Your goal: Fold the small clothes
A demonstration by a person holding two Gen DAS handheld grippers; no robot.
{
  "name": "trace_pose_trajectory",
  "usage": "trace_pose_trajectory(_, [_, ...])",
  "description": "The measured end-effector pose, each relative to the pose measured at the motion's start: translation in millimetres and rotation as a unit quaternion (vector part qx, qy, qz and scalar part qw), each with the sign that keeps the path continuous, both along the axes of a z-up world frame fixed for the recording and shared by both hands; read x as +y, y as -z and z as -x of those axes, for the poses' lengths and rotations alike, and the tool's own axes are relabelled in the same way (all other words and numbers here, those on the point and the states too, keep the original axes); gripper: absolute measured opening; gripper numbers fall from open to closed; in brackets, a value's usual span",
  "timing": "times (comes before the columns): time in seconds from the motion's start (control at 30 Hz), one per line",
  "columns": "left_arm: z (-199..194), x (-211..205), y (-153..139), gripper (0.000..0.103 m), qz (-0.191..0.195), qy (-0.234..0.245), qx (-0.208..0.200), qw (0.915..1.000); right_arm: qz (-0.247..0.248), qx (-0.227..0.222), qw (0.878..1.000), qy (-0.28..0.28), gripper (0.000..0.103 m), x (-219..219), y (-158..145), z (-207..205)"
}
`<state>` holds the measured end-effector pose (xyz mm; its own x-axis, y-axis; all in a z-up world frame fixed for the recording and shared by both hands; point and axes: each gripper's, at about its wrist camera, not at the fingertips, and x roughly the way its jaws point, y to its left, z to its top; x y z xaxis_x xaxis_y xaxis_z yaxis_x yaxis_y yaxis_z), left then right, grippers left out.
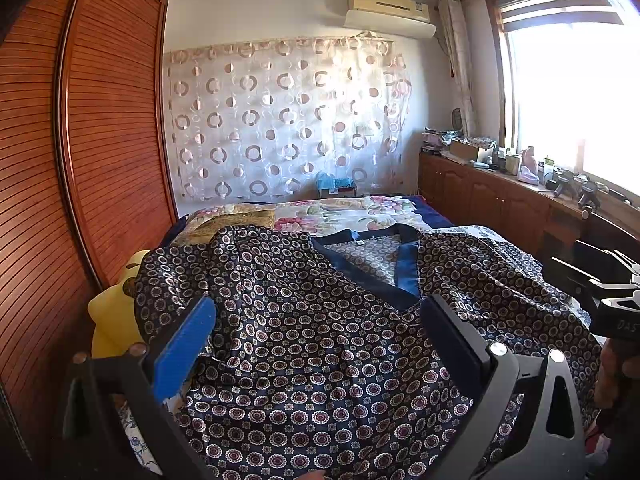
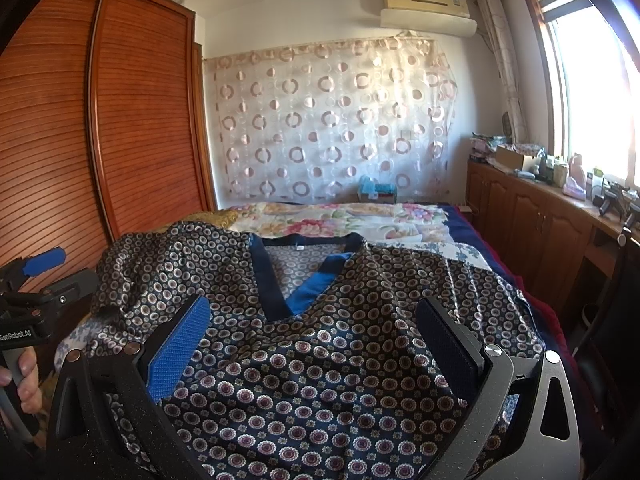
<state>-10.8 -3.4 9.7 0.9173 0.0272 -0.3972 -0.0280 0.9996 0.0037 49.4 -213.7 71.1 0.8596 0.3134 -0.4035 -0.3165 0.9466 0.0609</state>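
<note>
A dark navy patterned top (image 1: 320,320) with a blue V-neck collar (image 1: 404,272) lies spread face up on the bed. My left gripper (image 1: 320,312) hovers open just above its left chest area, one blue pad and one dark pad set wide apart. In the right wrist view the same top (image 2: 340,360) fills the foreground, its collar (image 2: 308,288) ahead. My right gripper (image 2: 316,320) is open too, over the lower chest, with nothing between its fingers. The left sleeve (image 2: 160,264) is rumpled. Each gripper shows at the edge of the other's view.
The bed carries a floral quilt (image 1: 340,212) beyond the top. A slatted wooden wardrobe (image 1: 100,120) stands close on the left. A yellow soft toy (image 1: 112,312) sits by the bed's left edge. Wooden cabinets (image 2: 540,232) with clutter run under the window on the right.
</note>
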Motion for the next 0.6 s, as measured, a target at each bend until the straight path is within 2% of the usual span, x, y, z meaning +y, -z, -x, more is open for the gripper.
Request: trace_pose_trajectory(0.6, [-0.2, -1.6, -0.2, 0.103, 0.001, 0.002, 0.001, 1.0, 0.001, 0.002, 1.0, -0.001, 0.103, 0.4, 0.6, -0.2])
